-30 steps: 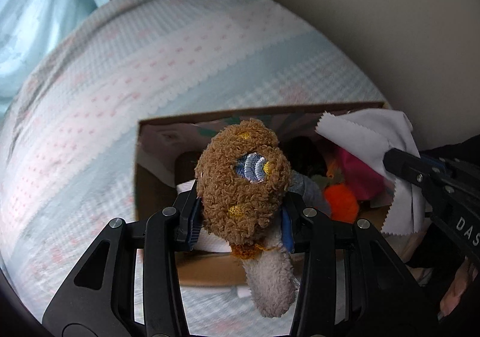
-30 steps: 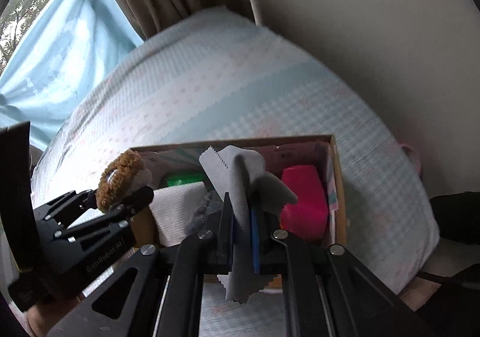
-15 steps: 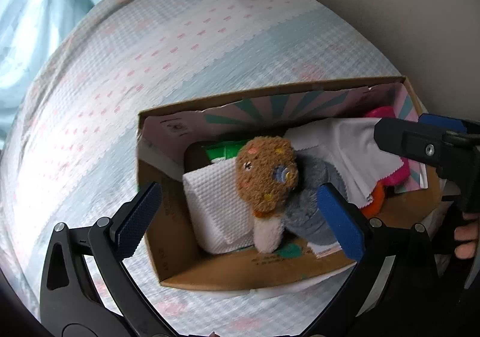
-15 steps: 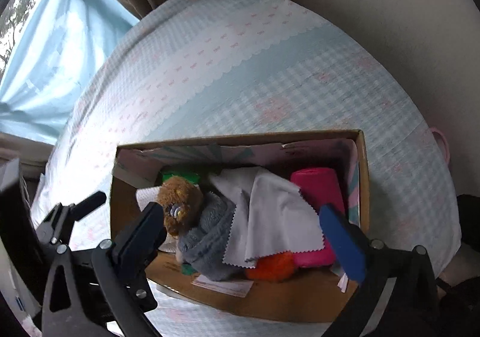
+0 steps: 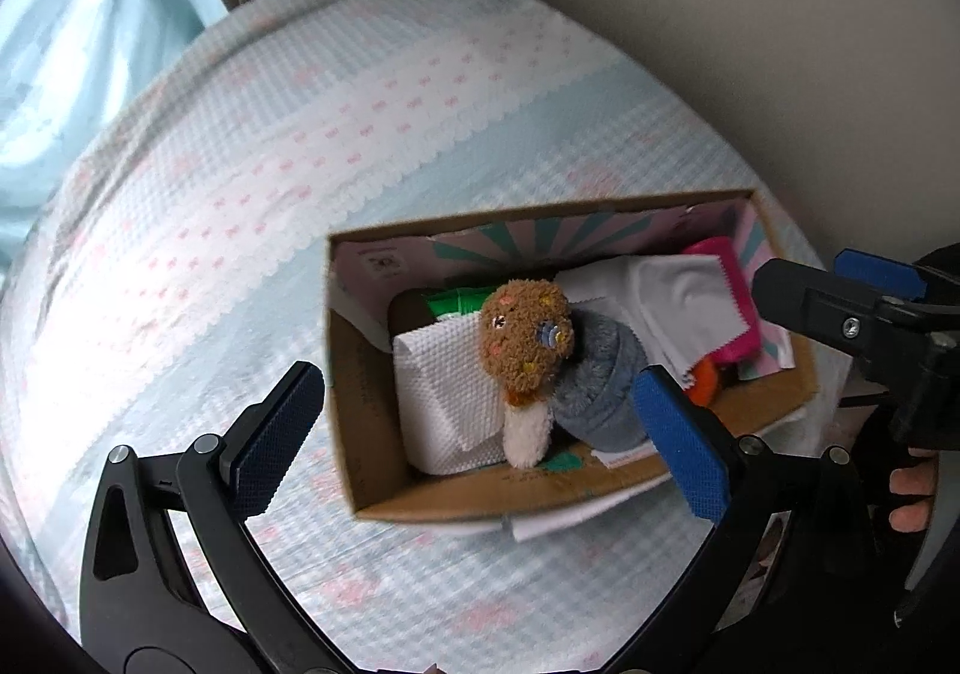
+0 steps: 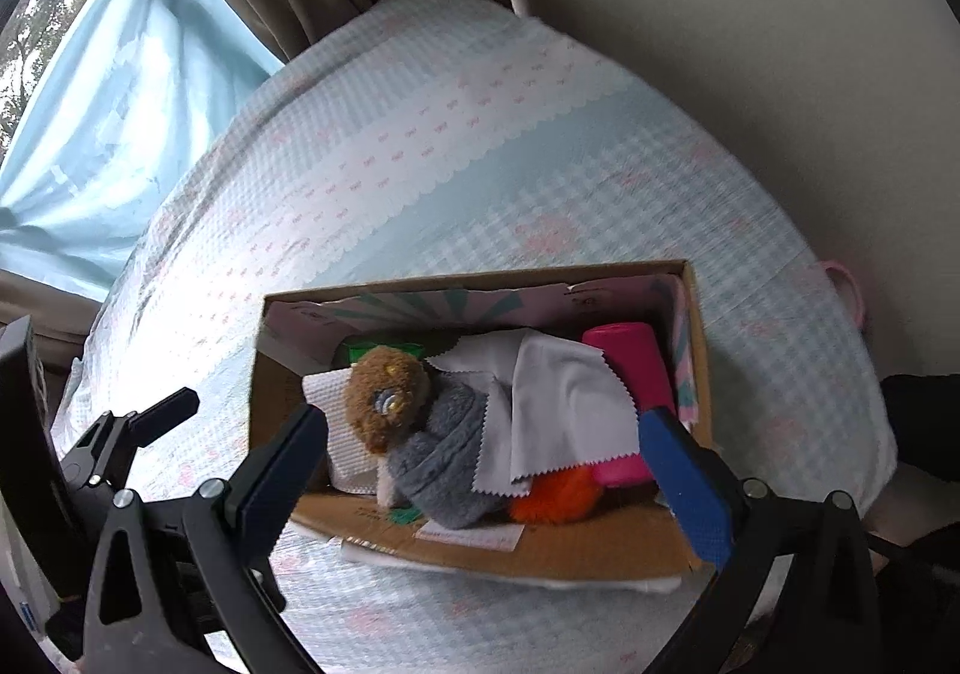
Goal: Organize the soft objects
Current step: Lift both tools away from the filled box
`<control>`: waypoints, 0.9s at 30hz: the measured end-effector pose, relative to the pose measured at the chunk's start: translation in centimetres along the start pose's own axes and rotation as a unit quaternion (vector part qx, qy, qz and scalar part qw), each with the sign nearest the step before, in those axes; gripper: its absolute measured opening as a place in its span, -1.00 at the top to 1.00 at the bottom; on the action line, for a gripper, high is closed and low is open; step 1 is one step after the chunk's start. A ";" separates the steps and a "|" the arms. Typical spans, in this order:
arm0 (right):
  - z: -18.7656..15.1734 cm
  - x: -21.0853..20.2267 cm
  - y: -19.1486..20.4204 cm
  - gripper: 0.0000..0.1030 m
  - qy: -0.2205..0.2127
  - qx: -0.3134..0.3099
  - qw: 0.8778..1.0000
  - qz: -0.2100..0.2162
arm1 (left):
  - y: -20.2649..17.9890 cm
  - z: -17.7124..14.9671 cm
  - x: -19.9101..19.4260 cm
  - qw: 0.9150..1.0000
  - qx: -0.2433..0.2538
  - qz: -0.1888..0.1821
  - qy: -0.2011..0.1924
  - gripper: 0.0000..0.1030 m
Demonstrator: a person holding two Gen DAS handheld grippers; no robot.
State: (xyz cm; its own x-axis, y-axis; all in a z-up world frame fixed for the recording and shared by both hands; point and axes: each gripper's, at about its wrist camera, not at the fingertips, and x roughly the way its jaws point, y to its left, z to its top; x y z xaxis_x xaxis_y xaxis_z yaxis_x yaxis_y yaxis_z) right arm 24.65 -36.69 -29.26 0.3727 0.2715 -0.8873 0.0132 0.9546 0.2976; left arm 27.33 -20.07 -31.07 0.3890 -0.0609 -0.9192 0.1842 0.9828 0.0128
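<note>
The left gripper [image 5: 480,428] hangs over a cardboard box [image 5: 366,422] on the bed [image 5: 300,146], jaws spread wide and empty. Inside the box, a brown plush toy [image 5: 528,341] leans on a grey knitted piece [image 5: 600,380] at its 4 o'clock, with a folded white towel [image 5: 444,392] at 8 o'clock. A white cloth [image 5: 678,302] covers a pink roll [image 5: 741,326] toward 3 o'clock. The right gripper [image 5: 852,308] enters from 3 o'clock.
</note>
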 end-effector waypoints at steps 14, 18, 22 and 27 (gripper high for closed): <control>-5.2 -19.5 7.7 -1.00 -0.150 -0.022 0.987 -0.055 | 3.3 -3.0 -21.0 0.990 -0.023 -0.008 -0.142 -0.99; -7.6 -24.4 9.7 -1.00 -0.201 -0.029 0.976 -0.074 | 3.8 -4.3 -26.5 0.982 -0.013 -0.003 -0.189 -0.99; -9.7 -27.8 10.9 -1.00 -0.241 -0.024 0.966 -0.084 | 4.3 -6.3 -31.3 0.970 -0.009 0.010 -0.242 -0.99; -12.3 -31.0 12.6 -1.00 -0.292 -0.034 0.949 -0.116 | 4.9 -8.6 -35.1 0.960 -0.012 0.006 -0.280 -0.99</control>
State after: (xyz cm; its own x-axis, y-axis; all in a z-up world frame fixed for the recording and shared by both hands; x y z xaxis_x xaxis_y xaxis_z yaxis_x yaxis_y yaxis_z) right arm 1.82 -31.58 -2.40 0.8173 -0.0428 -0.5746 0.1062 0.9913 0.0772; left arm 6.79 -11.57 -2.15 0.8165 -0.1260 -0.5634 0.1573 0.9875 0.0071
